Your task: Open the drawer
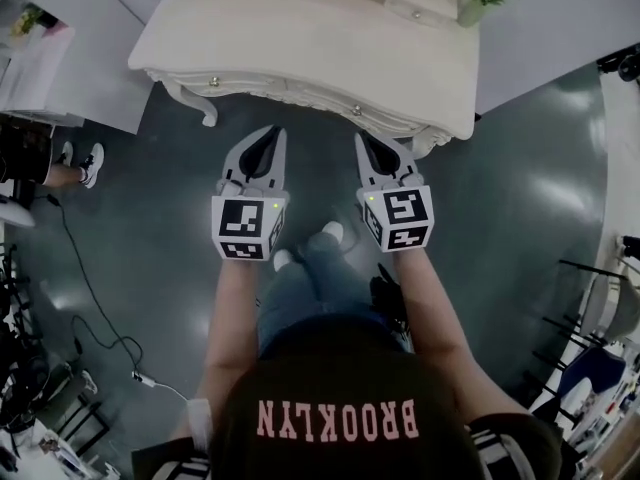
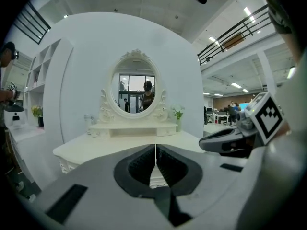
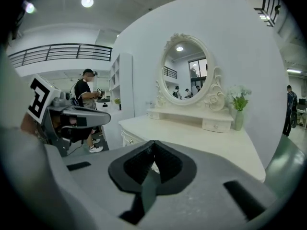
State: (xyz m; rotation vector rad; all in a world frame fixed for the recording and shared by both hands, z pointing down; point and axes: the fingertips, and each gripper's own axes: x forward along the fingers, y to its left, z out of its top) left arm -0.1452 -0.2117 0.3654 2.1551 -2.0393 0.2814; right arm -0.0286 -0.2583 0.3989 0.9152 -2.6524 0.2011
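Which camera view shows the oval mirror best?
The left gripper view: the mirror faces it straight on, whole. The right gripper view shows it whole but from the side. The head view misses it.

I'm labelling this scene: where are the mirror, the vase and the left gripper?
mirror (image 2: 137, 87): left gripper view, middle of the glass.
vase (image 3: 238, 121): right gripper view, its body.
left gripper (image 1: 272, 134): head view, at its closed fingertips.
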